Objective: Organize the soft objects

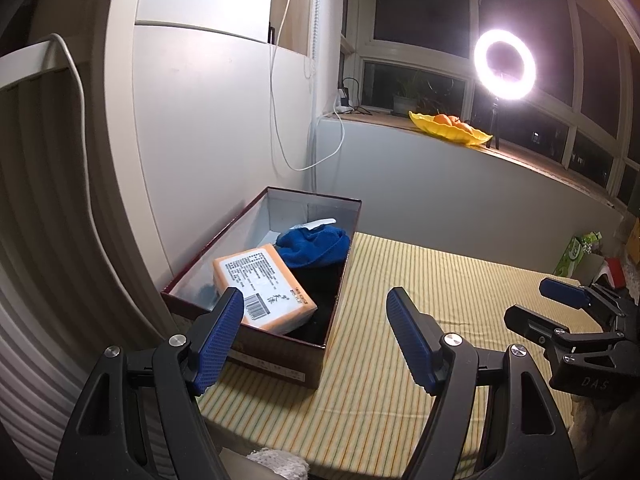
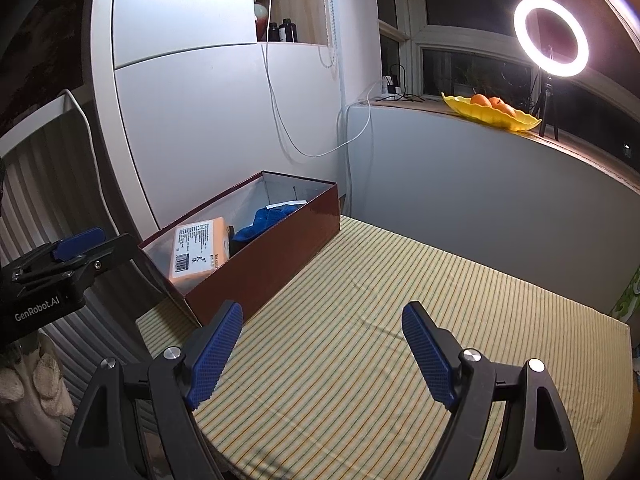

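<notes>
While my left gripper hangs spread wide and empty, the box just ahead holds an orange tissue pack, a blue cloth and something dark I cannot identify. My right gripper gapes equally wide over the striped tablecloth.

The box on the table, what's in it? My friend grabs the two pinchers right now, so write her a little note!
Left gripper: open, empty, held just in front of the box's near end.
Right gripper: open, empty, over the bare striped tablecloth.
The dark red box sits at the table's left edge by the wall. Inside: an orange tissue pack at the near end, a blue towel behind it, something white at the far end.
Done: those soft things are in the box.
Left: none visible on the cloth; look around for more.
</notes>
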`<state>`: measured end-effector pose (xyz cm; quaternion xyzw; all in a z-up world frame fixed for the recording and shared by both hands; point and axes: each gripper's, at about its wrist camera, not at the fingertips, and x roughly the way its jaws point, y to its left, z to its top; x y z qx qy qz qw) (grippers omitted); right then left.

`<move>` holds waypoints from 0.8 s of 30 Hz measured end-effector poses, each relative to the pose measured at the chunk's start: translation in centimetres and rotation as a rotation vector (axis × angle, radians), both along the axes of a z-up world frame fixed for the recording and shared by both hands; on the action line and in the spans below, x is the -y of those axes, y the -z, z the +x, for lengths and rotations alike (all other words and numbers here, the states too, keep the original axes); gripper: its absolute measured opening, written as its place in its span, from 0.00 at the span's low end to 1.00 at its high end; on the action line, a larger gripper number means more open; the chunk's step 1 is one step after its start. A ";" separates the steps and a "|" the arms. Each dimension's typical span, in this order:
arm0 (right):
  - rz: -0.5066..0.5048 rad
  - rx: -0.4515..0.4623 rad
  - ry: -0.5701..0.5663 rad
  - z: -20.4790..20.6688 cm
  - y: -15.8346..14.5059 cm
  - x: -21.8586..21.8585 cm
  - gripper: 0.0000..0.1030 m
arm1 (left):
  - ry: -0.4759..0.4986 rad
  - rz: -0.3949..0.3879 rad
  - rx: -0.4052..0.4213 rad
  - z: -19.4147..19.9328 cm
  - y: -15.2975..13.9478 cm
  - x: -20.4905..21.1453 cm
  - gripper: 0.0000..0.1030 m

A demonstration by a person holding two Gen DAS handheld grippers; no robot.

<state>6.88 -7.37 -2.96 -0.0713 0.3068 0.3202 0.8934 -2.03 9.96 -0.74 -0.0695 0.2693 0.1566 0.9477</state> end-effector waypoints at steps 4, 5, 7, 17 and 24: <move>-0.002 0.000 -0.007 0.0 0.1 -0.1 0.77 | 0.001 -0.004 0.001 -0.1 0.0 0.0 0.72; -0.002 0.000 -0.007 0.0 0.1 -0.1 0.77 | 0.001 -0.004 0.001 -0.1 0.0 0.0 0.72; -0.002 -0.004 -0.009 0.0 0.2 -0.1 0.77 | 0.001 -0.004 0.000 0.0 0.0 0.1 0.72; -0.004 -0.013 -0.004 0.1 0.6 0.2 0.77 | 0.007 -0.005 -0.006 0.0 0.1 0.4 0.72; -0.007 -0.019 -0.010 0.1 0.7 0.4 0.77 | 0.013 -0.014 0.000 -0.3 0.1 0.6 0.72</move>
